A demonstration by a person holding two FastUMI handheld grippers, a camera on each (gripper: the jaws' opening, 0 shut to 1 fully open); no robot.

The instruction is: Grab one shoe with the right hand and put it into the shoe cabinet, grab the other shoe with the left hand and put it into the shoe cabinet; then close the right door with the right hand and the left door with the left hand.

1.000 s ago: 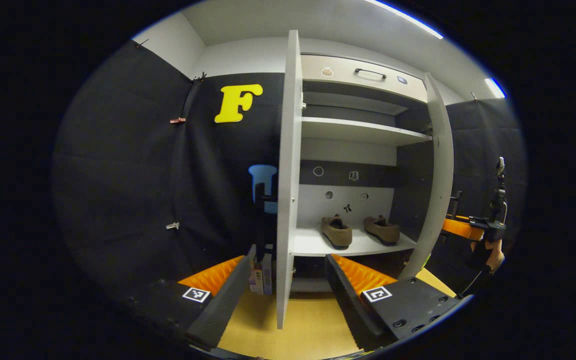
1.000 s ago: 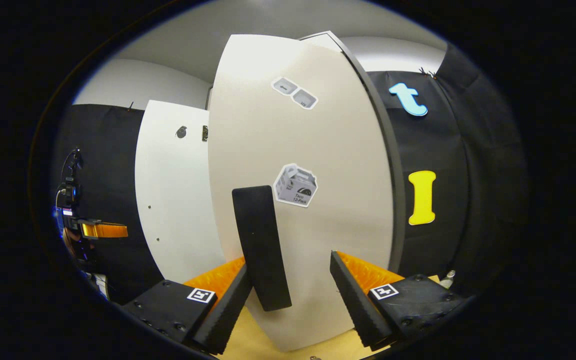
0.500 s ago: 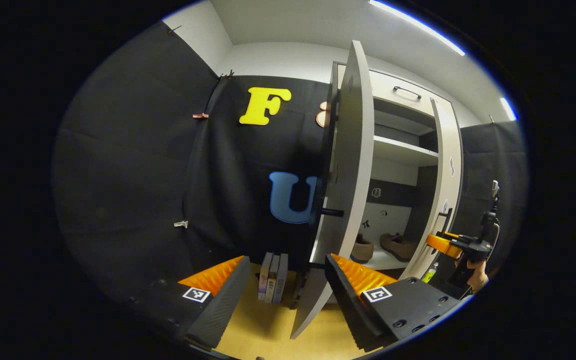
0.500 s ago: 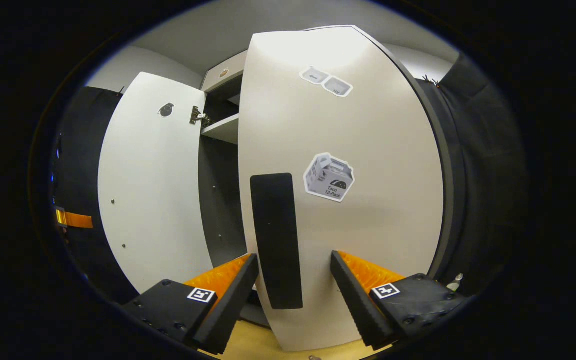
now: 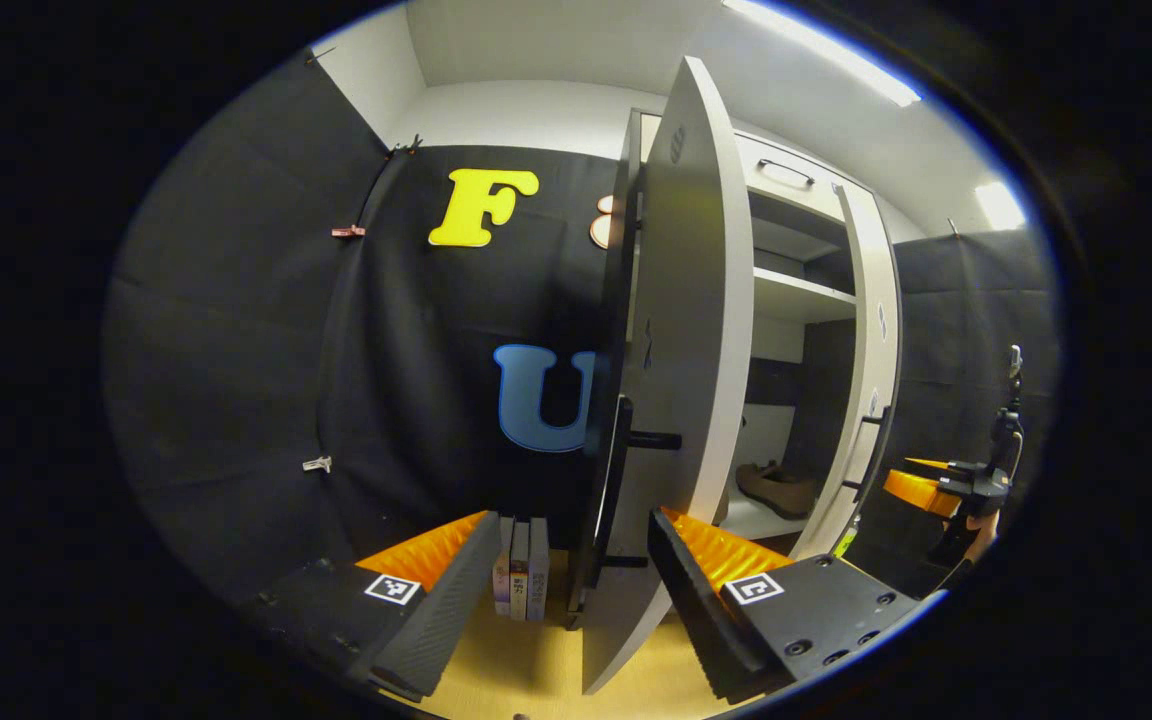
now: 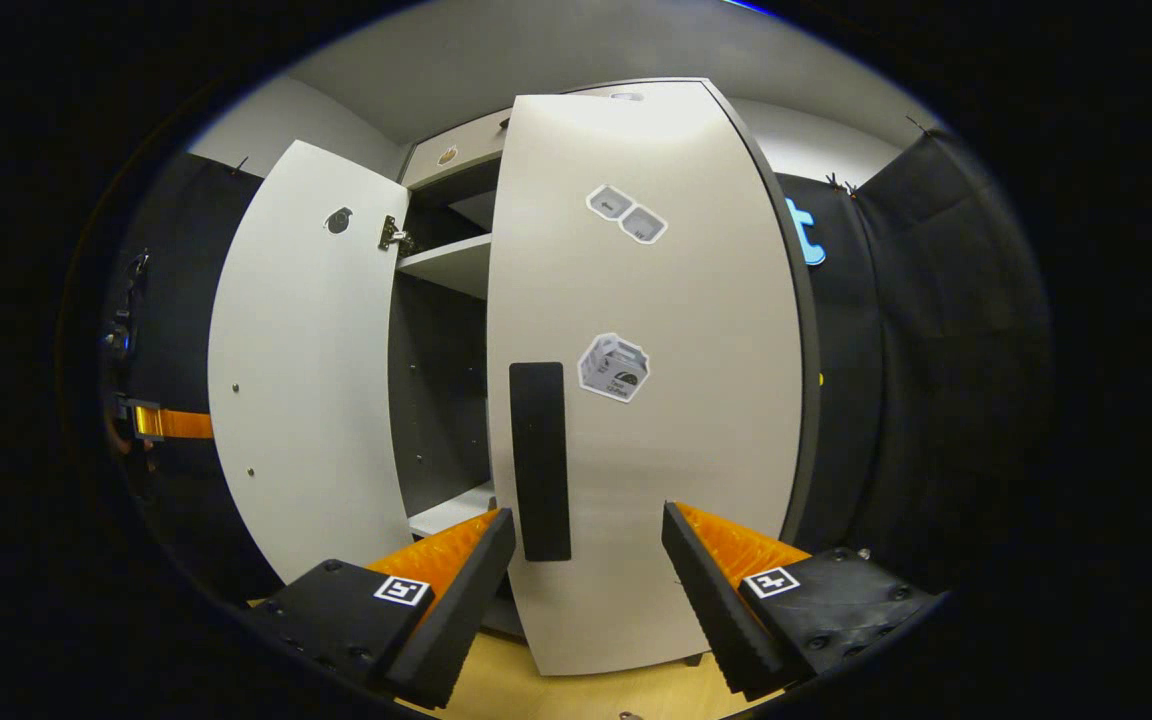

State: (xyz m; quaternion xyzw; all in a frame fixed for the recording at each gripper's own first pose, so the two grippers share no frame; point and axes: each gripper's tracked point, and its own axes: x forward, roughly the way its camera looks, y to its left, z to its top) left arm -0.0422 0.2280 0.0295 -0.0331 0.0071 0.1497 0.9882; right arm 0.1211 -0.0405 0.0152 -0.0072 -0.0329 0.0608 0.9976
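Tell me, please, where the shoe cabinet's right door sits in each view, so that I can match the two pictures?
Left gripper view: the right door is a narrow strip right of centre, seen almost edge-on, beyond the left door.
Right gripper view: the right door is the wide panel in the centre, outer face towards the camera, with a black handle.
Shared landmark: the upper shelf inside the cabinet.

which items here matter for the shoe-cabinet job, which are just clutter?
Job:
- brown shoes on the cabinet's lower shelf
- white left door, ajar
- white right door with black handle
- left gripper, right gripper, both open

Clutter:
- upright books on the floor
- stickers on the right door
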